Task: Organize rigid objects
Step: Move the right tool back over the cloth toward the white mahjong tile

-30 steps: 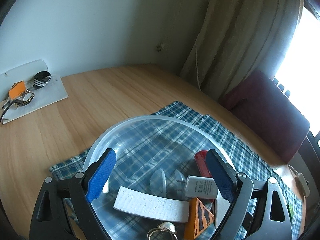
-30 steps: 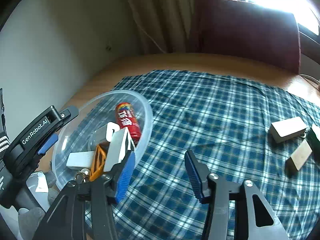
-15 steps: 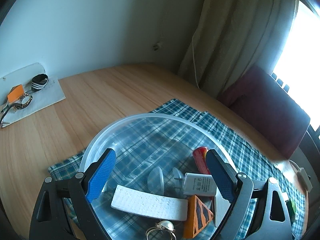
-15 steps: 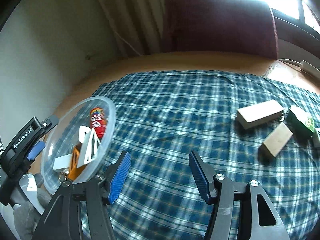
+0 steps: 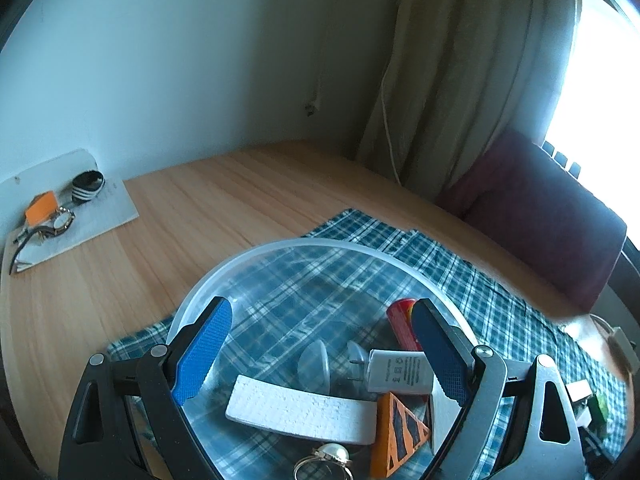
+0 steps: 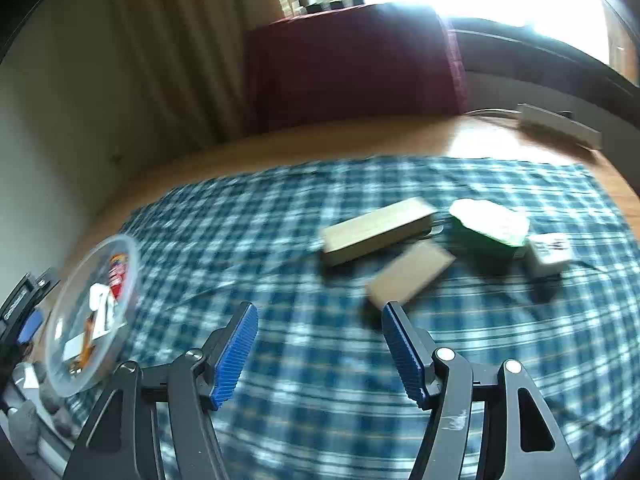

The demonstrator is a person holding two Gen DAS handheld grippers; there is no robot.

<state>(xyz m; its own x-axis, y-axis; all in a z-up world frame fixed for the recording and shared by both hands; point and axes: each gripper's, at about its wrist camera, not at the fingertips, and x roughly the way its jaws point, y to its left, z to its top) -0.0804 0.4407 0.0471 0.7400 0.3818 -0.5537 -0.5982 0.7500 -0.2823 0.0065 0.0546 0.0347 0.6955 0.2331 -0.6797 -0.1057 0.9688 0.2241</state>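
The right hand-held gripper (image 6: 318, 344) is wide open and empty above the plaid cloth (image 6: 280, 240). Just ahead lies a small wooden block (image 6: 412, 276), apparently light, stiff and flat-sided; grip it across its narrow faces. The left hand-held gripper (image 5: 320, 348), also open and empty, hovers over the clear bowl (image 5: 224, 280) on the desk (image 5: 160, 240).

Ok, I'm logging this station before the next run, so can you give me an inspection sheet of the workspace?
Surface: wooden table, checked cloth over part.
Job's things: clear bowl holding charger, red tube, white strip, orange piece, ring; two wooden blocks, green box on cloth.
Clutter: watch on white board.
Grippers: left gripper, right gripper, jaws open, empty.
Cables: cord by curtain.
Surroundings: curtain, dark red chair.
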